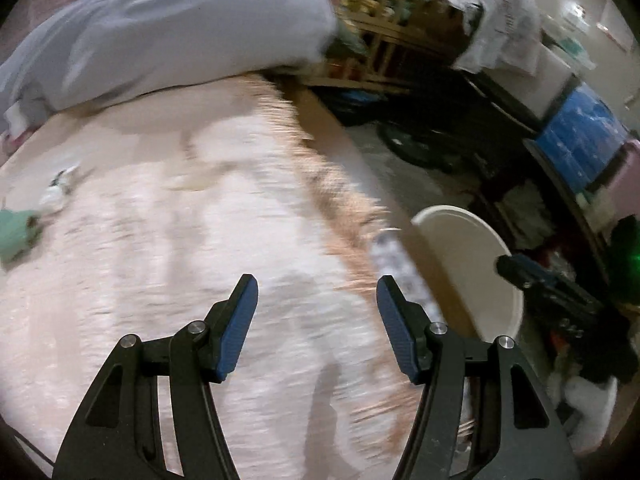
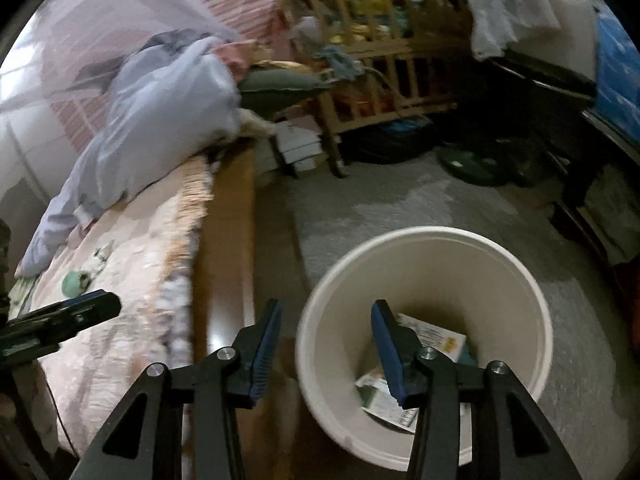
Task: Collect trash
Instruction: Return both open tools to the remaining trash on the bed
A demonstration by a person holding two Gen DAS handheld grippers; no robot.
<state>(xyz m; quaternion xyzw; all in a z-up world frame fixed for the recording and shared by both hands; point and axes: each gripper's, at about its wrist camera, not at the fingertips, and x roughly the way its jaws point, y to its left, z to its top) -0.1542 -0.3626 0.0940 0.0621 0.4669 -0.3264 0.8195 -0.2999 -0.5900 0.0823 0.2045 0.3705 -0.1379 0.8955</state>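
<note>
- Green crumpled scrap (image 1: 16, 234) lay on the bed (image 1: 168, 264), far left in my left view, with a small whitish wad (image 1: 56, 196) just beside it; both looked like the trash still to collect.
- Same green piece (image 2: 74, 282) showed in the right view, near the tip of my left gripper (image 2: 64, 318).
- White bin (image 2: 536, 304) stood on the floor just beside the bed's wooden edge (image 2: 224, 240); printed paper or packaging (image 2: 434, 338) was already inside, plus another printed piece (image 2: 384, 404) lower down.
- My left gripper (image 1: 317, 292) was spread wide over the pink fringed cover, nothing between the fingers.
- My right gripper (image 2: 325, 312) was also wide apart and empty, hanging over the near rim of the bin.
- Judged: some trash binned, bed scraps not yet picked.
- Risk: both frames were motion-blurred, so I could overshoot the small pieces.
- Risk: the cover was soft and fuzzy; fingers closing low could snag fabric or the fringe (image 1: 320, 184) along with the scrap.
- Risk: the whitish wad was tiny and light, so it could slip out or get pushed into the pile.
- Risk: the bin was light-looking and close to the bed; a knock from the right gripper could tip it.
- Grey-blue bedding (image 1: 168, 28) sat heaped at the far end, clutter and a wooden crib (image 2: 384, 56) beyond.
</note>
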